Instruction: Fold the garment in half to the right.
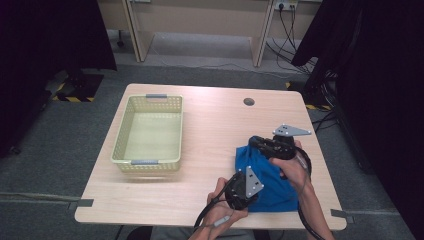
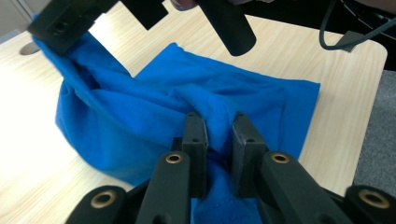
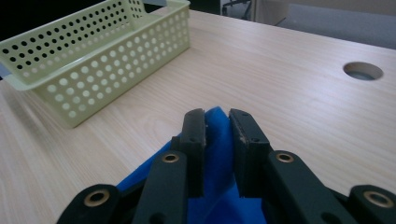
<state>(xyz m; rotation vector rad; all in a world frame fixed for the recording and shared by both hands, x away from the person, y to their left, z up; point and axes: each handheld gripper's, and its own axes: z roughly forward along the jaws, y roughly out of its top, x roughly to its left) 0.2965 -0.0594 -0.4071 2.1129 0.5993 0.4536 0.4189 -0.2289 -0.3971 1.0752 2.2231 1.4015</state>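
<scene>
A blue cloth (image 1: 272, 180) lies bunched at the table's near right. My left gripper (image 1: 250, 192) sits at its near left edge, shut on a fold of the cloth (image 2: 154, 93), which rises between the two black jaws. My right gripper (image 1: 256, 142) is at the cloth's far corner, shut on that corner and holding it a little off the table. In the right gripper view the blue cloth (image 3: 217, 154) is pinched between the jaws, its tip poking out at the front. The left gripper view also has the right gripper (image 2: 56, 28) at top left, clamped on the raised corner.
A pale yellow perforated basket (image 1: 172, 127), with nothing in it, stands on the left half of the wooden table (image 1: 210, 150). A round cable hole (image 1: 249, 102) is near the far edge. The person's forearms come in at the bottom right. Dark curtains flank the room.
</scene>
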